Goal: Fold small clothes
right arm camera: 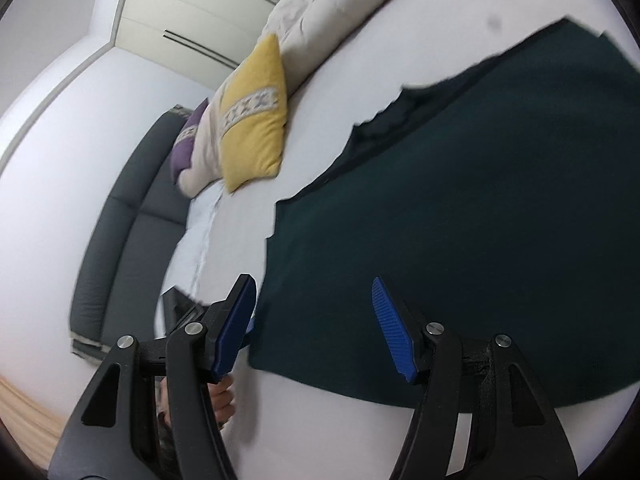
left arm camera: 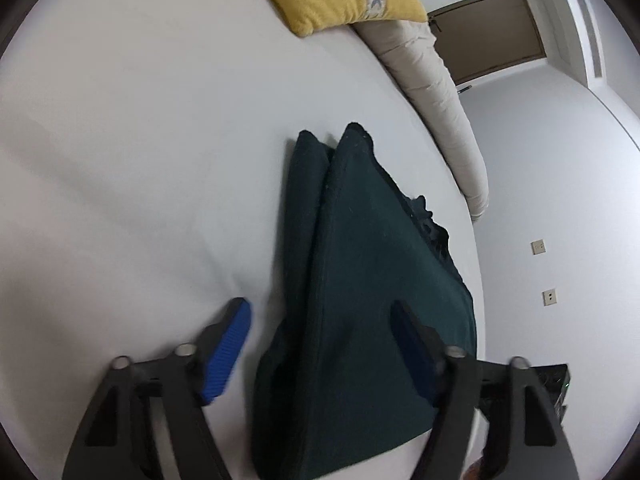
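Observation:
A dark green garment (left arm camera: 372,280) lies folded lengthwise on the white bed sheet (left arm camera: 140,160), its two layers meeting in a ridge. My left gripper (left arm camera: 320,312) stands open just above its near end, and the blue pads (left arm camera: 228,352) touch no cloth. In the right wrist view the same dark green garment (right arm camera: 480,200) spreads flat across the sheet (right arm camera: 360,60). My right gripper (right arm camera: 314,288) hangs open over its near edge, with nothing pinched between the blue pads (right arm camera: 394,332).
A yellow cushion (right arm camera: 256,120) and a purple one (right arm camera: 186,144) lean at the head of the bed beside a rolled beige duvet (left arm camera: 436,96). A dark grey headboard (right arm camera: 120,220) borders the mattress. A hand (right arm camera: 222,398) shows below the right gripper. Beyond stand a brown door (left arm camera: 492,32) and wall sockets (left arm camera: 538,247).

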Demonstrator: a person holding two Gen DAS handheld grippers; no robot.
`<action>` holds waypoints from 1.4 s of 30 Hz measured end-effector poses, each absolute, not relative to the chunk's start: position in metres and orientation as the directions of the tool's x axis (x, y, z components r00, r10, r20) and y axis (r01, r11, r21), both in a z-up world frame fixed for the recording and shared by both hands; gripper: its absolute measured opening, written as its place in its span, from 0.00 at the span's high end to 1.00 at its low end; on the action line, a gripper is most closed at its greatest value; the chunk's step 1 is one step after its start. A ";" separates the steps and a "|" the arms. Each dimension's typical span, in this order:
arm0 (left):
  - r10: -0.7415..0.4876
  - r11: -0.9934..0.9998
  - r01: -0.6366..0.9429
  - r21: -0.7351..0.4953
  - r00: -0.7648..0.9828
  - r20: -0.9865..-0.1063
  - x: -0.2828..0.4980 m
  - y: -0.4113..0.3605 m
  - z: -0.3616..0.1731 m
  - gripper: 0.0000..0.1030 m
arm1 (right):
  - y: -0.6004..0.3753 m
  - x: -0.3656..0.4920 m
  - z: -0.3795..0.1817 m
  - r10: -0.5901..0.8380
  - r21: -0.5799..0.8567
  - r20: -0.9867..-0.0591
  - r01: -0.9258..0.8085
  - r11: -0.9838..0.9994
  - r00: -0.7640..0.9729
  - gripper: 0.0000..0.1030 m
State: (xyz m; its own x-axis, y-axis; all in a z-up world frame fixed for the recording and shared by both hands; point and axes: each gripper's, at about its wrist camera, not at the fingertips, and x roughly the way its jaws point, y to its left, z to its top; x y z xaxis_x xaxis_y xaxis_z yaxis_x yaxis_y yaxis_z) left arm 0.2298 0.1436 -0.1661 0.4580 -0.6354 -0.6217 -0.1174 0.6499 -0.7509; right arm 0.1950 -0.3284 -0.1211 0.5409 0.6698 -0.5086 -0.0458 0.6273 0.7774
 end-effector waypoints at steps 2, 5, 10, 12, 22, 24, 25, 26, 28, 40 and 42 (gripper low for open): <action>-0.660 0.639 -0.109 -0.761 0.429 -0.616 0.236 0.138 -0.169 0.51 | -0.310 0.208 -0.126 0.686 0.788 -0.503 -0.048 0.614 0.526 0.43; -0.705 0.604 -0.112 -0.789 0.385 -0.595 0.239 0.128 -0.178 0.73 | -0.280 0.219 -0.138 0.707 0.796 -0.507 -0.046 0.603 0.493 0.43; -0.736 0.530 -0.132 -0.838 0.418 -0.532 0.232 0.138 -0.187 0.83 | -0.245 0.225 -0.145 0.729 0.787 -0.534 -0.064 0.614 0.429 0.43; -0.726 0.544 -0.119 -0.831 0.430 -0.537 0.231 0.137 -0.184 0.84 | -0.230 0.232 -0.149 0.734 0.782 -0.543 -0.072 0.619 0.409 0.43; -0.645 0.672 -0.058 -0.739 0.445 -0.621 0.231 0.122 -0.155 0.85 | -0.224 0.253 -0.198 0.746 0.804 -0.553 0.000 0.595 0.371 0.54; -0.639 0.685 -0.034 -0.728 0.454 -0.621 0.231 0.112 -0.139 0.85 | -0.238 0.249 -0.193 0.749 0.816 -0.533 0.004 0.579 0.393 0.54; -0.637 0.693 -0.012 -0.721 0.457 -0.621 0.232 0.102 -0.129 0.85 | -0.247 0.247 -0.191 0.751 0.823 -0.523 0.008 0.569 0.404 0.54; -0.636 0.700 0.001 -0.715 0.458 -0.621 0.233 0.094 -0.121 0.86 | -0.258 0.245 -0.189 0.754 0.833 -0.507 0.013 0.553 0.419 0.53; -0.637 0.714 0.043 -0.699 0.455 -0.622 0.234 0.066 -0.102 0.86 | -0.286 0.241 -0.182 0.752 0.848 -0.483 0.024 0.530 0.450 0.52; -0.774 0.609 0.129 -0.783 0.313 -0.550 0.231 -0.134 -0.123 0.74 | -0.423 0.230 -0.203 0.724 0.919 -0.378 0.137 0.371 0.577 0.52; -0.815 0.550 0.151 -0.821 0.312 -0.488 0.220 -0.129 -0.111 0.57 | -0.422 0.232 -0.205 0.731 0.921 -0.373 0.129 0.369 0.571 0.52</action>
State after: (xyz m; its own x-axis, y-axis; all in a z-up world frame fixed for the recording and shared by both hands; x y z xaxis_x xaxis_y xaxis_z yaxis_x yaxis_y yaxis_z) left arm 0.2202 -0.1293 -0.1110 0.3117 -0.8151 -0.4884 0.1510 0.5499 -0.8214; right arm 0.2320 -0.4222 -0.2048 0.5712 0.7313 -0.3728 0.1288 0.3688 0.9206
